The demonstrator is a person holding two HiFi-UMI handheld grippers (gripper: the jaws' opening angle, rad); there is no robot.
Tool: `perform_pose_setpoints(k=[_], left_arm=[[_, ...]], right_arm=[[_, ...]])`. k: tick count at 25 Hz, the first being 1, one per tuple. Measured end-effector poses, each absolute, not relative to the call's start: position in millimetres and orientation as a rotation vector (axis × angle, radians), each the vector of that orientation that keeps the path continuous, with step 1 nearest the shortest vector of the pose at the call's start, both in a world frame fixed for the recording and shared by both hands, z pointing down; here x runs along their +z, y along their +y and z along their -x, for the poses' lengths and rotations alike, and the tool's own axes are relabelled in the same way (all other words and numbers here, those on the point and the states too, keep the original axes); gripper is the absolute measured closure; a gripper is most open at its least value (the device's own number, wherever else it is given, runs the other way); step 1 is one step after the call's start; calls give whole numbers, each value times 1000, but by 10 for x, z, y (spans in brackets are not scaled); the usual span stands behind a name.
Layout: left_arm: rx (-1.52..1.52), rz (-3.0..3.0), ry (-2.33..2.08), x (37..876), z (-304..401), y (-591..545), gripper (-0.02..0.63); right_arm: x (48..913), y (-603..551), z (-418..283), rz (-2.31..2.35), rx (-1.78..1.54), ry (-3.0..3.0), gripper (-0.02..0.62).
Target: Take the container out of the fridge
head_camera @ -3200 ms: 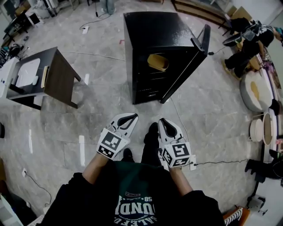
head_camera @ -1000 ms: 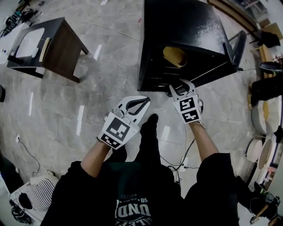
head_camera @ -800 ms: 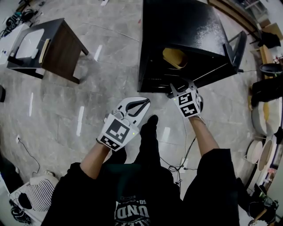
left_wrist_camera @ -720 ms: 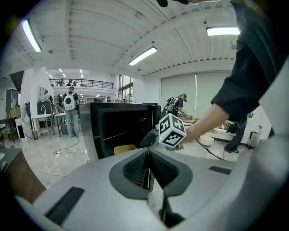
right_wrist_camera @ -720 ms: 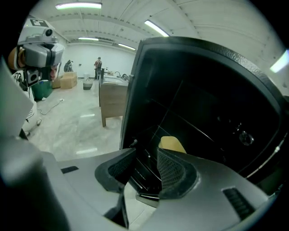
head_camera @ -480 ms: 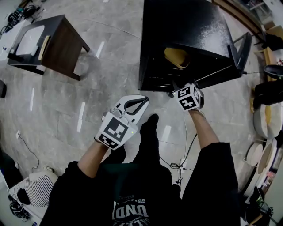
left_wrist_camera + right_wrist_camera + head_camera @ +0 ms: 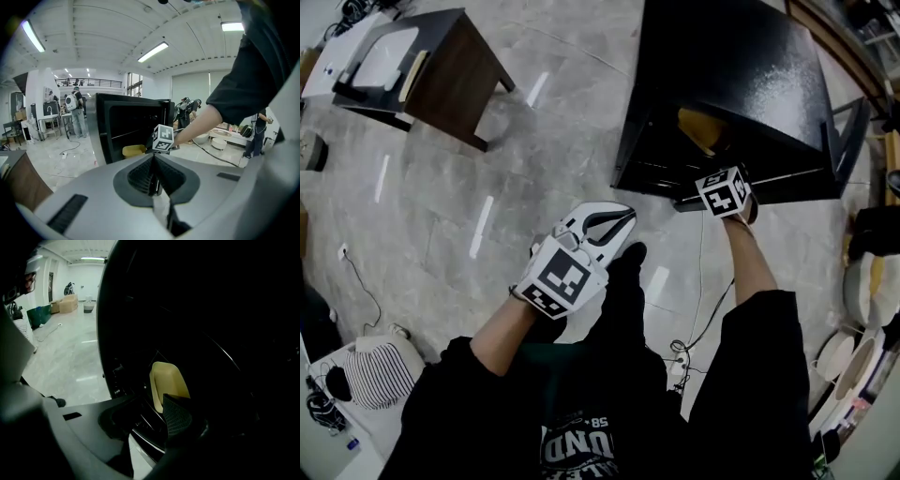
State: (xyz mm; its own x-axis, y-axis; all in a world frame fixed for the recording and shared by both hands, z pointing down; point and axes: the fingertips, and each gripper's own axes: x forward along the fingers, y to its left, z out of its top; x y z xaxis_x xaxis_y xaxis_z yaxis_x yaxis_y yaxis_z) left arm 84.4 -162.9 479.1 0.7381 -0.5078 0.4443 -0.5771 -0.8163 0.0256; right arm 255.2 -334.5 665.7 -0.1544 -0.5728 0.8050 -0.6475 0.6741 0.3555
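Reach progress: within the last second your right claw (image 7: 147, 420) has moved from just outside the fridge (image 7: 741, 66) to its open front, and your head has followed, so the black cabinet now fills the far right of the head view. Reading for the task: the approach looks nearly complete, the grasp not yet made. Right claw state: jaws apart, one ribbed pad (image 7: 177, 420) showing dark against the yellow container (image 7: 168, 380), which lies on a wire shelf inside the cabinet, straight ahead of the gap between the jaws. Pad and container rim appear very close; you cannot confirm contact from this view, and nothing is clamped. Container has not shifted: same shelf, same tilt, well inside the fridge. Door (image 7: 848, 131) stands swung open at the right, clear of your arm. Right arm pose: stretched forward and nearly straight, bare forearm running from the sleeve to the opening, marker cube facing up at the near edge of the opening. Left claw (image 7: 623, 217): jaws together, nothing in them; position hardly changed, forearm bent and held in near your body above the floor, tips aimed toward the fridge. Judgement: a little more reach should bring the container's near end between the open jaws before you close them.
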Motion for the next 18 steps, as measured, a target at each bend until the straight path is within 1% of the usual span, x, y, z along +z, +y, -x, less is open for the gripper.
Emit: perform_pose_setpoints(k=[10,18], left_arm=[[661,-2712,-913,4983,-744,-1687,591],[677,-2658,-947,5164,-659,-1707,591]], right_arm=[[6996,-3770,-2522,-910,111,-1766,471],[7301,-3849,-2577,-820,161,-1716,471]])
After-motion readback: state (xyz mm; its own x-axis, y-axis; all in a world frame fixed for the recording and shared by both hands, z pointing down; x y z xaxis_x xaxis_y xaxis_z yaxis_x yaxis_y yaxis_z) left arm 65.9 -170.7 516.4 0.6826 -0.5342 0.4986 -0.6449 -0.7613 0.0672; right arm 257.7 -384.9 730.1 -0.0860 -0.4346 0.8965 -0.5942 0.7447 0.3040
